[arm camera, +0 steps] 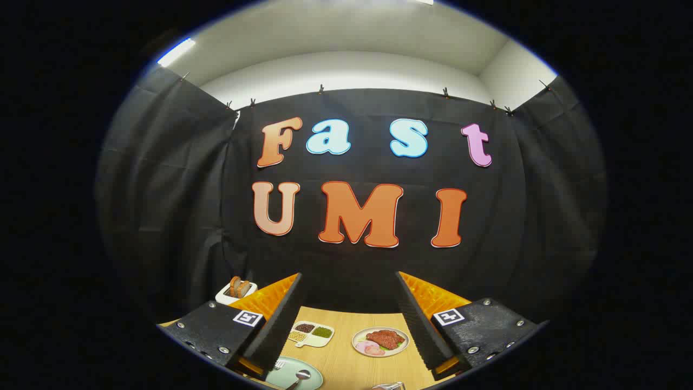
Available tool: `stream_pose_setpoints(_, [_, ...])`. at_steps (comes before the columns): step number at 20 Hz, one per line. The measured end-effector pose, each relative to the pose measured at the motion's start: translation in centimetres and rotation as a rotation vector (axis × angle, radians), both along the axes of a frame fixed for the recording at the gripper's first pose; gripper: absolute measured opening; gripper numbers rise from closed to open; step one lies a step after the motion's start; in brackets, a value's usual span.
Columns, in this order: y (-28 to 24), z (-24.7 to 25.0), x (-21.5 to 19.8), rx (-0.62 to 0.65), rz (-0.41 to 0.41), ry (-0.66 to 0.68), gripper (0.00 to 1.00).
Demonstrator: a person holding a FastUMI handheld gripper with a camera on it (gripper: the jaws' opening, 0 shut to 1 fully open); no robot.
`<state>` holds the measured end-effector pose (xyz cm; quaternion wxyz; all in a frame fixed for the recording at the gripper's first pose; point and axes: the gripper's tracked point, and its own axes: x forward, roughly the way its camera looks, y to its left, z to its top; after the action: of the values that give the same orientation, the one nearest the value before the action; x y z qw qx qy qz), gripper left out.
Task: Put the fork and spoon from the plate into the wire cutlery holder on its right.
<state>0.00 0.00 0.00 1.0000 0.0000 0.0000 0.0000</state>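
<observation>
Wooden table [346, 363] carries plate [292, 375] with spoon [299, 377]; gripper [346, 319] jaws apart.

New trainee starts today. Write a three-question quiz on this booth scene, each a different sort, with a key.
1. True or false: the gripper is shut on the spoon.
2. What lies on the pale green plate with the spoon?
A. knife
B. fork
C. bread
3. Fill in: the plate of meat stands on the wooden ____.

Key: 1 false, its fingers stand wide apart, holding nothing; 2 B; 3 table.
</observation>
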Motion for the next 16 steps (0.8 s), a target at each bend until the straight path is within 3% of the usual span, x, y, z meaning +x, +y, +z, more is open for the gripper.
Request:
stream_pose_setpoints(6, [0.3, 0.3, 0.2, 0.009, 0.023, 0.0, 0.98])
stream_pose_setpoints(11, [-0.1, 1.6, 0.1, -0.008, 0.001, -0.04, 0.98])
stream_pose_setpoints(16, [0.6, 0.4, 2.0, 0.015, -0.02, 0.007, 0.98])
